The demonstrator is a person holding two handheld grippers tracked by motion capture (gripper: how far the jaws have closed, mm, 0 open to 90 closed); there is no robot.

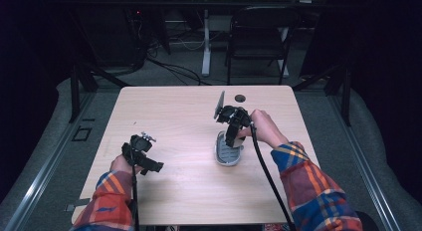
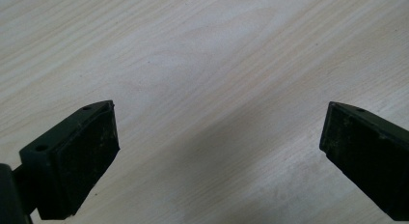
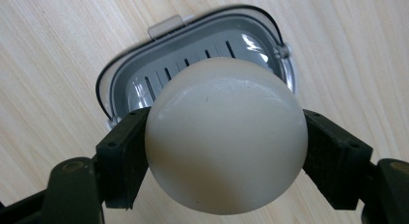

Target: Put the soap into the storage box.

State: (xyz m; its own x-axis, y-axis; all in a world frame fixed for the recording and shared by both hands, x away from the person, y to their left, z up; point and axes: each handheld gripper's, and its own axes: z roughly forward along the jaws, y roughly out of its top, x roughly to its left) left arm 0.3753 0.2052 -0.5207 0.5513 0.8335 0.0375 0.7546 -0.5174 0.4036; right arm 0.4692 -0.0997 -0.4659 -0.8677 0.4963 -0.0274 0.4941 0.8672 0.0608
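Note:
In the right gripper view a smooth cream-white ball (image 3: 225, 134) sits clamped between the two black jaws of my right gripper (image 3: 224, 151). Directly below it lies an open grey case (image 3: 144, 84) with a slotted insert and a clear latch tab. From the high view the right gripper (image 1: 233, 134) points down over that grey case (image 1: 227, 154) at the table's middle right; the ball is hidden there. My left gripper (image 1: 149, 161) hovers near the table's left front, and its jaws (image 2: 217, 151) stand wide apart over bare wood.
The light wooden table (image 1: 189, 191) has a round cable hole (image 1: 240, 98) near its far edge. Behind the table stand a black folding chair (image 1: 259, 37) and a white desk leg (image 1: 206, 42). Black cables trail from both grippers toward the person.

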